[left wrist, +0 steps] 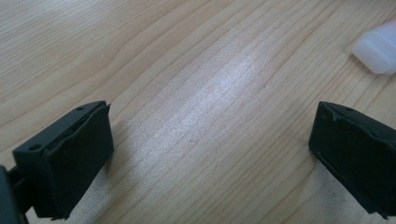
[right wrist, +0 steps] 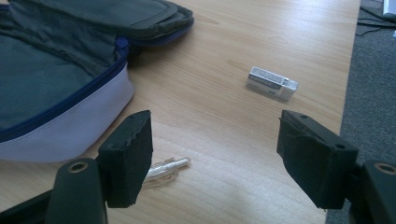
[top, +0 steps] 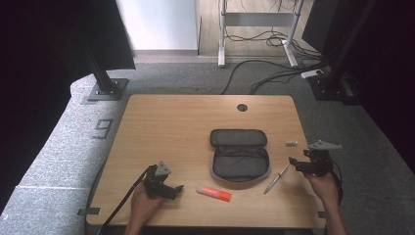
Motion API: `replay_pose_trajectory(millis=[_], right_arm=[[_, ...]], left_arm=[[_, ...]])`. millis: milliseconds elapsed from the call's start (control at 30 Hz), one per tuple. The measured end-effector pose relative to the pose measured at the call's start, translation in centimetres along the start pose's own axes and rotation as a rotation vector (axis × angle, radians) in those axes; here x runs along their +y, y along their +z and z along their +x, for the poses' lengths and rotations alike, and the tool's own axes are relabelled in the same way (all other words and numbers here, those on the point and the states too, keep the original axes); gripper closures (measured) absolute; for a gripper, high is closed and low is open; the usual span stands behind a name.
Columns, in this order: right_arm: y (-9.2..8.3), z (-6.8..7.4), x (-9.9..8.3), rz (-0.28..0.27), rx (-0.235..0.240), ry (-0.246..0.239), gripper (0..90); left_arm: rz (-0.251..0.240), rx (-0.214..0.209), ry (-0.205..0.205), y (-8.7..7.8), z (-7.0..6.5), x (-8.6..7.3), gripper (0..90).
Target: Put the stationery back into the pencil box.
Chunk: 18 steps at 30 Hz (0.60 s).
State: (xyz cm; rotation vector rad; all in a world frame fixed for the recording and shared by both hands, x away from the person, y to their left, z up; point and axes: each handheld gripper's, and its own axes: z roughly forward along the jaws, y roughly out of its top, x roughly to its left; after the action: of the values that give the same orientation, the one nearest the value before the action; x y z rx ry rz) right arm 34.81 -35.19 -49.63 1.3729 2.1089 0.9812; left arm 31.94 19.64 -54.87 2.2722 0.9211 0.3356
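Note:
An open grey pencil case point(top: 240, 156) lies in the middle of the wooden table point(top: 171, 122), its lid folded back. A clear pen point(top: 276, 179) lies just right of the case and a small white eraser point(top: 291, 143) farther back. An orange tube with a white cap point(top: 213, 193) lies near the front edge. My left gripper point(top: 177, 190) rests left of the tube, open over bare wood point(left wrist: 210, 116), with the cap point(left wrist: 378, 46) ahead. My right gripper point(top: 293, 164) hovers open right of the pen. Its jaws point(right wrist: 215, 121) are empty, with the pen's tip point(right wrist: 170, 165) beside one jaw, the eraser point(right wrist: 272, 83) ahead and the case point(right wrist: 56, 88) to the left.
A round cable hole point(top: 242, 107) sits at the table's back edge. The table's right edge and grey carpet point(right wrist: 369, 93) lie close to my right gripper. Black stands point(top: 105, 83) and cables point(top: 274, 73) occupy the floor behind the table.

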Motion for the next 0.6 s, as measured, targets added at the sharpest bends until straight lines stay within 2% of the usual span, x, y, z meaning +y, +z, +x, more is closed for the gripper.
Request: replay_pose_trajectory(millis=[367, 600], right_arm=[[1.3, -1.2, 0.3, 0.018, 0.001, 0.001, 36.0], [2.4, -1.8, 0.8, 0.024, 0.002, 0.006, 38.2]], left_arm=[[0.0, 0.0, 0.0, 0.0, 0.0, 0.0, 0.0], [0.0, 0.0, 0.0, 0.0, 0.0, 0.0, 0.0]])
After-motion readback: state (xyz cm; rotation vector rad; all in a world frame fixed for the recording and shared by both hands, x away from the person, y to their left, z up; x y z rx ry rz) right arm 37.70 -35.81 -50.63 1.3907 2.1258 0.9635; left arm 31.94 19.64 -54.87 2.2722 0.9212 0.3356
